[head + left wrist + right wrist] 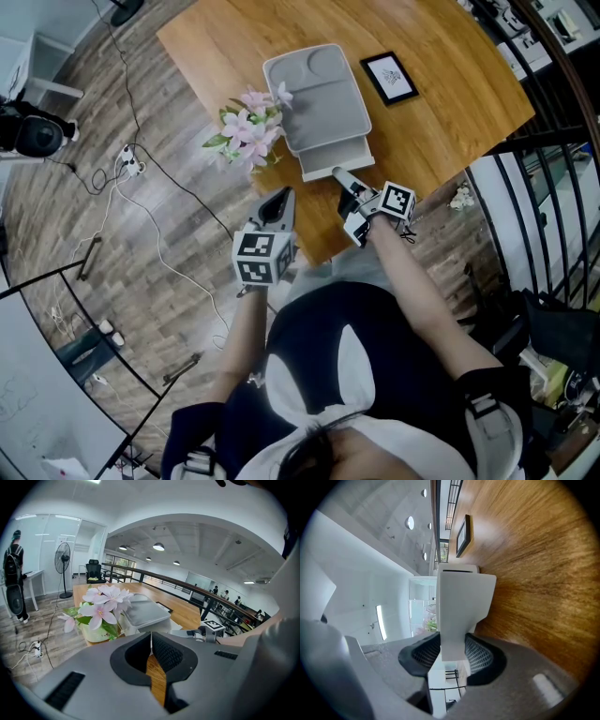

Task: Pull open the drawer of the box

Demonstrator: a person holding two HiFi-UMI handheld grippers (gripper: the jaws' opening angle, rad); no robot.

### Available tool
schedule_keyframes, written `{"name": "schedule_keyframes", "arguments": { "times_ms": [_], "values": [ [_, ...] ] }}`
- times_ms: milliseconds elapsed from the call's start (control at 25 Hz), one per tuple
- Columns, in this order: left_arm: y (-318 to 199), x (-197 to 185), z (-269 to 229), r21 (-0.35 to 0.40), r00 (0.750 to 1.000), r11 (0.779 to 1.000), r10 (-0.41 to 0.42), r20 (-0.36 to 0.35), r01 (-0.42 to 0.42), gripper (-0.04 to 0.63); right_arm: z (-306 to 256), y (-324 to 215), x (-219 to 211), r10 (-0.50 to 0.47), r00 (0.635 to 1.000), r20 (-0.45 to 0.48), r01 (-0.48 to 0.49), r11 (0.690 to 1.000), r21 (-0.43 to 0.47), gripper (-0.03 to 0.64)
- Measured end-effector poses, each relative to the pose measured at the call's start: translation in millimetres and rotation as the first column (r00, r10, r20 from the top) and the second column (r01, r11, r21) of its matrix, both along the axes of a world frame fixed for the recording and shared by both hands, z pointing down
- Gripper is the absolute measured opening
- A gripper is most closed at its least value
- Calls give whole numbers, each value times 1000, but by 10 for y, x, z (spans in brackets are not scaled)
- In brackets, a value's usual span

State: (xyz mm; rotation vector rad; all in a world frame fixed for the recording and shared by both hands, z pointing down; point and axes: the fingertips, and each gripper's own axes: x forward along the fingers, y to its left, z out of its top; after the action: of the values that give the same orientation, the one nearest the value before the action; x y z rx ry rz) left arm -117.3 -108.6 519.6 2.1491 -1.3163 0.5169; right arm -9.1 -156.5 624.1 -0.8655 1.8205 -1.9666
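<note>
Clamping R gripper (453,645) on drawer's flat white pull tab (454,620), jaws partway apart, pads pressing both faces. Holding L gripper (284,195) just left of it over table (450,103) edge, jaws closed tip to tip, empty. Showing drawer (336,156) drawn out a bit toward R gripper, under grey box (319,94) straight ahead. Standing ahead-left of L gripper, just beside box: pink flowers (248,131). Lying farther, right of box: framed picture (389,77).

One box (319,98), one drawer (337,157), one flowerpot (93,633), one framed picture (389,77).
</note>
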Motion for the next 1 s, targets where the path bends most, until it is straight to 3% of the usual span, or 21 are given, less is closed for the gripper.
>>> {"name": "schedule_keyframes", "arguments": {
  "times_ms": [1000],
  "values": [
    [230, 45, -33, 10, 1000, 1000, -2, 10, 2, 25, 29, 261, 61, 11, 1000, 4, -11, 1000, -7, 163]
  ]
}}
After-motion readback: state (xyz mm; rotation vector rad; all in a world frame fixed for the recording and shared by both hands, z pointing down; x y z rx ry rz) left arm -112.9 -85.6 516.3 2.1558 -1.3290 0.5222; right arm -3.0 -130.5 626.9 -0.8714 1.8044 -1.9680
